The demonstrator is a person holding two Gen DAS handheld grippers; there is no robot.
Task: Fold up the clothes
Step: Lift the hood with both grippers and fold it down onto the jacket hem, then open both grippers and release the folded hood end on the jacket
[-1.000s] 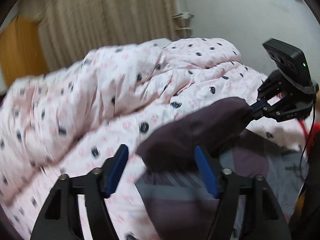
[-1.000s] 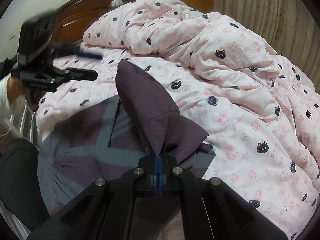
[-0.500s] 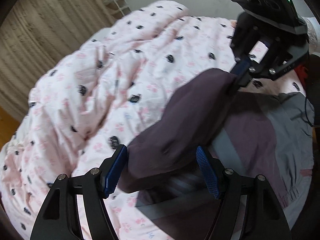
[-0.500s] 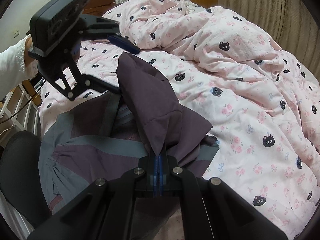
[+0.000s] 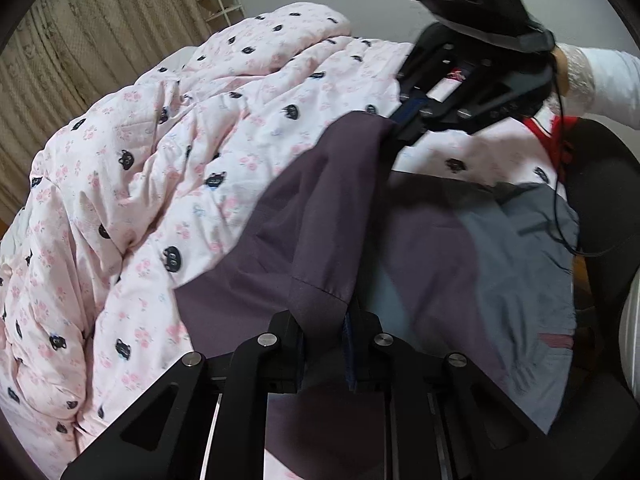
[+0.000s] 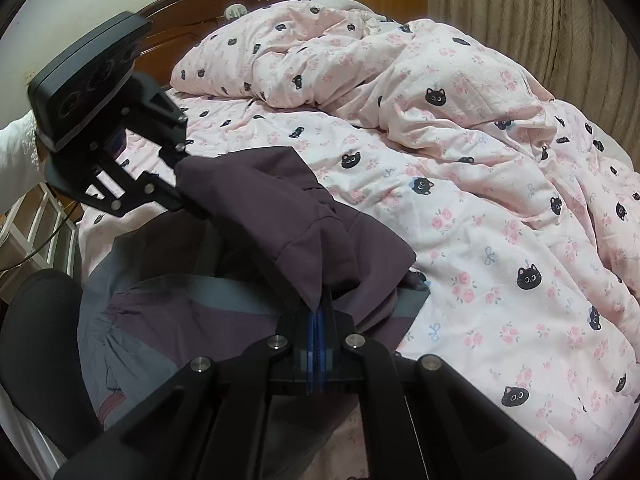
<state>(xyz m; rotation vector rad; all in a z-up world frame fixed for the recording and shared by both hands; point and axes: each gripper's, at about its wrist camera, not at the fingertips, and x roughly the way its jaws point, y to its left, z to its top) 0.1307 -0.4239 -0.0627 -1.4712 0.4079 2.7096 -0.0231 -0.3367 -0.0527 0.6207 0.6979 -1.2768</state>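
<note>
The step in hand looked like the folding-in of a sleeve or side panel of the purple and grey jacket [image 6: 168, 320], which lay spread on the bed over the pink cat-print duvet [image 6: 460, 208], its hem toward the person's dark-clad knee [image 6: 36, 340] at the bed's near edge. The right tool [image 6: 319, 312] was pressed together on a peak of the purple sleeve [image 6: 280, 200], the cloth rising from between its blue pads. The left tool [image 5: 322, 336] was closing its jaws on the other end of that same strip of fabric, and in its own view the purple cloth already sat bunched between the pads [image 5: 349, 356], apparently pinched. In the right wrist view the left tool [image 6: 176, 184] met the far end of the sleeve near the wooden headboard [image 6: 192, 12], with a white sleeve [image 6: 16, 156] of the person behind it. Both tools pointed steeply downward at the bed, the two hands set at opposite ends of the raised fold and facing roughly toward each other. As a judgement, the next move would call for lifting both ends together, keeping the strip taut, and carrying it across the jacket's body to lay it flat; uneven tension could let the thin fabric slip from the fresh left pinch or drag the whole garment over the soft duvet.
</note>
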